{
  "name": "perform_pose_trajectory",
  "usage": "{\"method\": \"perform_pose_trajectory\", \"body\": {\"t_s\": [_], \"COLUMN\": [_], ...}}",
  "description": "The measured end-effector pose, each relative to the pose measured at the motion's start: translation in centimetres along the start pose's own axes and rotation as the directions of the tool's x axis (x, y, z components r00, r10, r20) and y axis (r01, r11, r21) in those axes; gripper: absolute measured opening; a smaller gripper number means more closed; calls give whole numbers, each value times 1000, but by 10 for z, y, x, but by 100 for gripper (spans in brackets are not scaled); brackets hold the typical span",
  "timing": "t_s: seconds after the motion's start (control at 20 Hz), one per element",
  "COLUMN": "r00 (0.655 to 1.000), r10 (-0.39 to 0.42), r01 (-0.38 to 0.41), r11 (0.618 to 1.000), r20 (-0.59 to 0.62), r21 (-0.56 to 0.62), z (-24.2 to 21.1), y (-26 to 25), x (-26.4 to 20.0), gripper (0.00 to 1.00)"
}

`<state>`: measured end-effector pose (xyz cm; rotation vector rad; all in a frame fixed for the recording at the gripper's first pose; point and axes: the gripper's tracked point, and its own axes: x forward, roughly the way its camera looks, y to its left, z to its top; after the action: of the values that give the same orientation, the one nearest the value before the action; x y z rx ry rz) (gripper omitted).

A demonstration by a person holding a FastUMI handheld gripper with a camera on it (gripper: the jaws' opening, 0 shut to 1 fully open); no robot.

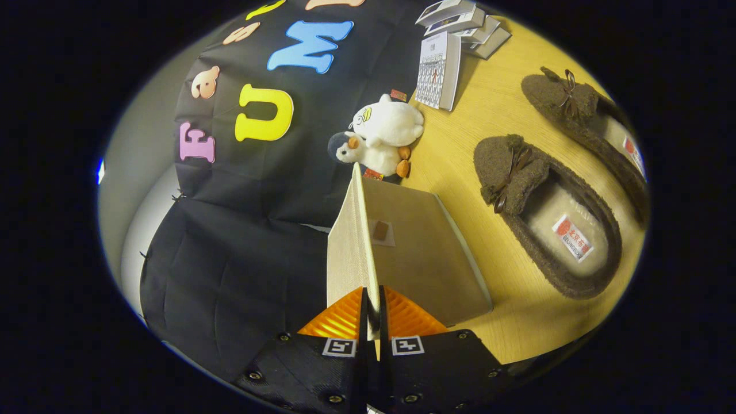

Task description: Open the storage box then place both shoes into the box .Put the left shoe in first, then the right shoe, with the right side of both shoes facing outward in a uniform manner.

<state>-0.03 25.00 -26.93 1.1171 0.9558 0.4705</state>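
Note:
My gripper [374, 313] is shut on the thin edge of the beige storage box lid [349, 241], which stands raised and runs straight ahead from between the fingers. To the right of the lid lies the beige box [422, 253] itself on the wooden table. Beyond the box to the right lie two brown fuzzy shoes with bows: the nearer shoe [546, 213] with its cream lining and a red label showing, and the farther shoe [592, 121] past it. The view is rolled sideways.
Two white plush toys [382, 135] sit just beyond the lid's far end against the black cloth wall. A white calendar [438, 70] and a stack of small boxes [463, 23] stand farther along the wooden table [489, 109].

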Motion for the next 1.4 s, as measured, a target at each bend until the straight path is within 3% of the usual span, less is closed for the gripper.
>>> {"method": "perform_pose_trajectory", "body": {"t_s": [0.8,1.4], "r00": [995,986], "r10": [91,127], "r01": [-100,-161], "r11": [961,906], "r20": [-47,-110], "r21": [-257,-393], "z": [-6,-62], "y": [113,205], "x": [-8,32], "gripper": [8,8]}}
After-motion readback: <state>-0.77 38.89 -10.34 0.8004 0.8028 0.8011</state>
